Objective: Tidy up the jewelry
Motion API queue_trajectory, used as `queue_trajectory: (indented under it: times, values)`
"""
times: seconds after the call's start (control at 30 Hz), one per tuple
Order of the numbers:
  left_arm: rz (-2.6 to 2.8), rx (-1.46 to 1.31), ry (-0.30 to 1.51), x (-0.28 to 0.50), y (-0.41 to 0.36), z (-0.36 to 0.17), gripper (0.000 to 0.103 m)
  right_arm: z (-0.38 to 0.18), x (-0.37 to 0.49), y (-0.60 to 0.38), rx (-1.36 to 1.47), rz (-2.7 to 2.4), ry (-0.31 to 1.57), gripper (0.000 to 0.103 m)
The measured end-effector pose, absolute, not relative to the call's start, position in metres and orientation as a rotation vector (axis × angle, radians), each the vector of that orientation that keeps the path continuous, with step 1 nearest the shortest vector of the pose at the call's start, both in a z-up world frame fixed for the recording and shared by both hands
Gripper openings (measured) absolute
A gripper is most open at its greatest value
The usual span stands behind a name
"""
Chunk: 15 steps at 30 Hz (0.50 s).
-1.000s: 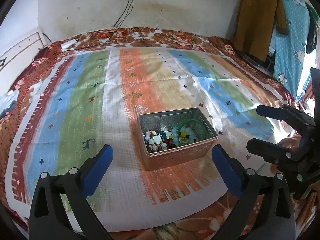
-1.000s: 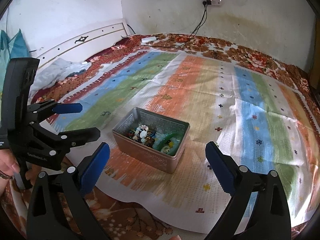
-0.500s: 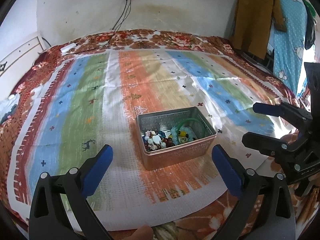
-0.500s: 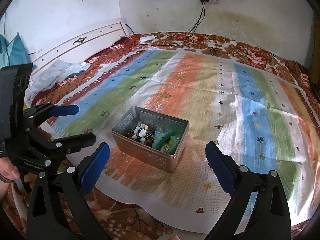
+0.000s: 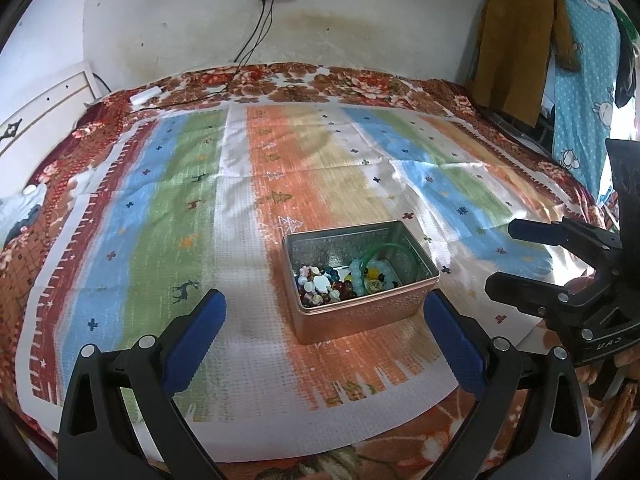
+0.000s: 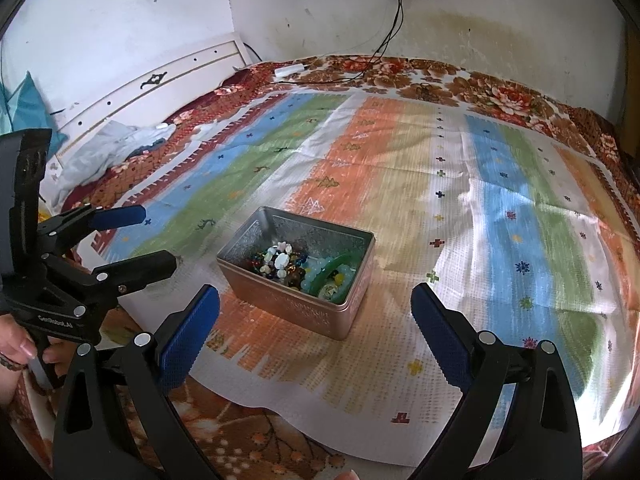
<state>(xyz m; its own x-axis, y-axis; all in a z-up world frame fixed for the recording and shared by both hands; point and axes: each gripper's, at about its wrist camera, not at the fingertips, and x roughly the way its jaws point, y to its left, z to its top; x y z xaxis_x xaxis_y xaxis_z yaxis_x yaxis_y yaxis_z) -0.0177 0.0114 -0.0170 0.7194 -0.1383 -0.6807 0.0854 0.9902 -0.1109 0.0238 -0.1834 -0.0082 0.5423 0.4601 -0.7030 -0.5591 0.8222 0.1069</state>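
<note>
I count one metal tin (image 5: 362, 312) on one striped cloth (image 5: 160, 200) — one green bangle (image 6: 334, 276) inside, beads too many to count — and my two tools (image 5: 324, 312) (image 6: 316, 312).

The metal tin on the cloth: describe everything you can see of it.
The tin is a rectangular, lidless box of thin metal, copper-pink outside with a faint embossed pattern, silvery and textured inside, with a rolled rim. It sits upright and flat on the striped cloth, over an orange band near the cloth's near edge. Inside lies a heap of mixed beads, pale bead bracelets and a green bangle leaning against one end wall. Neither gripper touches it; both are open and short of it.
</note>
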Motion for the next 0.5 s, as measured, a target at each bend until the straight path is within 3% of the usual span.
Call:
queue_trajectory:
  times: [0.5]
  values:
    - [-0.121,-0.067,0.741,-0.0199,0.0095,-0.0145,0.097,-0.0083,0.0224,-0.1849,-0.133,0.609,0.784,0.097]
